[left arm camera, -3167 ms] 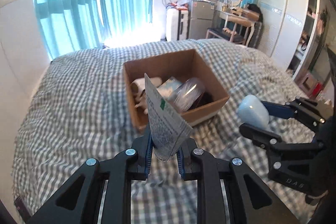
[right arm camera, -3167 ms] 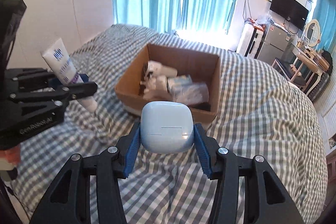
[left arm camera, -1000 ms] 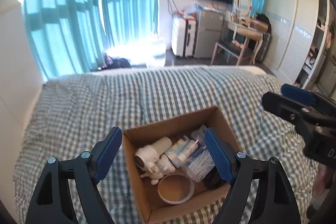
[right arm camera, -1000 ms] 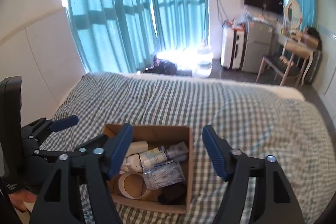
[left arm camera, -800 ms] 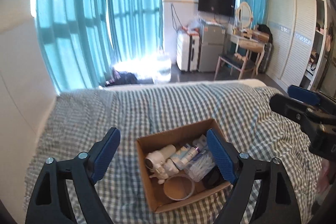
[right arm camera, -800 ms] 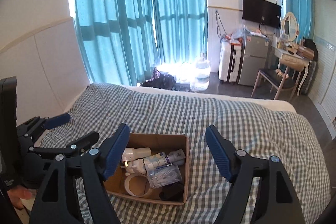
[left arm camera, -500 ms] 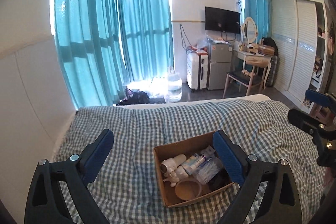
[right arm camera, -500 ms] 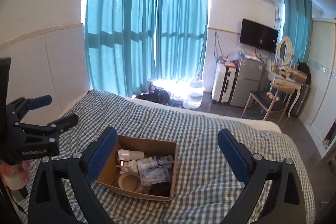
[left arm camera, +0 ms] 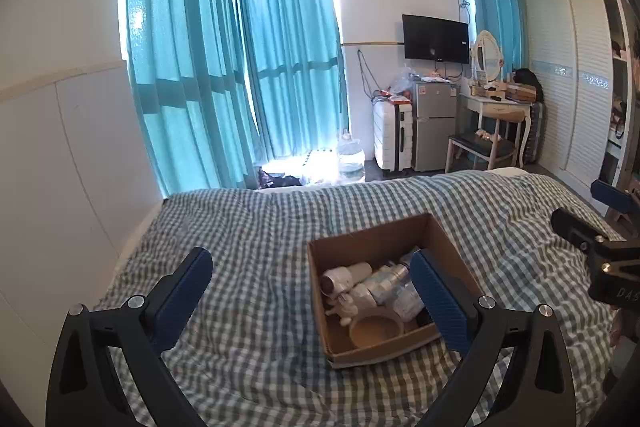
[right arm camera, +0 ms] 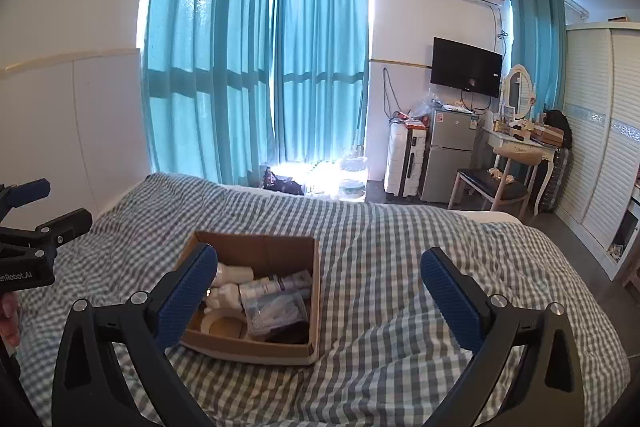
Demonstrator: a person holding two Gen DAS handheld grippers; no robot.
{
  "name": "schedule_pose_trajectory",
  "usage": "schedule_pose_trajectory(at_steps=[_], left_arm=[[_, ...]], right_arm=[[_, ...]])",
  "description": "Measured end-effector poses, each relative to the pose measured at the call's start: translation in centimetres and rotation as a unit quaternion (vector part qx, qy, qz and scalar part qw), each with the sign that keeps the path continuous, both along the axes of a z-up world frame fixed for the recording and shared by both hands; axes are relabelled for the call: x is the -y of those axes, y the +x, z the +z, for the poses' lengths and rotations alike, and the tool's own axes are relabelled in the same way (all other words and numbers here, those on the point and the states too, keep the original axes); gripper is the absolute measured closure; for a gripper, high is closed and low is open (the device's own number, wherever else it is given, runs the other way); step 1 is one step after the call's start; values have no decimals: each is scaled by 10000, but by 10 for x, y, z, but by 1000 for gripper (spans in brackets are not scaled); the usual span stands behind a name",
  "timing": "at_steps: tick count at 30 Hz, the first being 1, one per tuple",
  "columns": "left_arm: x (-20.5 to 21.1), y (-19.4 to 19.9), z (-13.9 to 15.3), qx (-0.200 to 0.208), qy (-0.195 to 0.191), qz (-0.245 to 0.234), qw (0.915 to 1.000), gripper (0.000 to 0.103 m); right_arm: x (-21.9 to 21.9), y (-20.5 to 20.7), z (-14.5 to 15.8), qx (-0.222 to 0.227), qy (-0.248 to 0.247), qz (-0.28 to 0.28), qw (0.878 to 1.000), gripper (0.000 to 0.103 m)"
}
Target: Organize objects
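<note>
On the checked bed [left arm camera: 256, 227] sits one open cardboard box [left arm camera: 384, 239], well below both our grippers, its long axis running away from us toward the curtains [right arm camera: 256, 67]. We count one roll of tape [right arm camera: 224, 327], lying flat, and one white tube [right arm camera: 276, 283], lying crosswise. Our left gripper [left arm camera: 312, 299] and right gripper [right arm camera: 320, 295] are both spread wide, holding nothing.

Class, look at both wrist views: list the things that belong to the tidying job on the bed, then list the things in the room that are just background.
Part of the job:
cardboard box on the bed
white bottle, tube, tape roll and clear bag inside it
left gripper and right gripper, both open and empty

Just background:
teal curtains
television
small fridge
white suitcase
</note>
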State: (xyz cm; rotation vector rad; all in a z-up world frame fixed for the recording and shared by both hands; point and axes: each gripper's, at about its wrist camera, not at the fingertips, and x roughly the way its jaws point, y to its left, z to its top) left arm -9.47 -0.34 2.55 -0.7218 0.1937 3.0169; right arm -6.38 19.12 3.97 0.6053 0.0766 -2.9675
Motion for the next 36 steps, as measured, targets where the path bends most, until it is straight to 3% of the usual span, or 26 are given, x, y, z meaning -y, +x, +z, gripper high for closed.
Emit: schedule_pose_trajectory(at_steps=[4, 8, 11, 19, 36], left_arm=[[-11, 4, -28, 26, -18, 51, 10000, 1], [-18, 9, -52, -46, -186, 611, 9979, 0], [-15, 14, -60, -187, -135, 775, 9967, 0], [-14, 15, -64, -128, 145, 614, 9979, 0], [-19, 20, -69, 30, 223, 401, 9989, 0]], right_arm=[[8, 6, -29, -92, 320, -40, 9994, 1], [8, 16, -50, -201, 340, -178, 9991, 1], [2, 17, -58, -245, 297, -354, 9986, 1], [-4, 9, -75, -34, 205, -492, 9986, 1], [-10, 12, -80, 30, 144, -619, 9980, 1]])
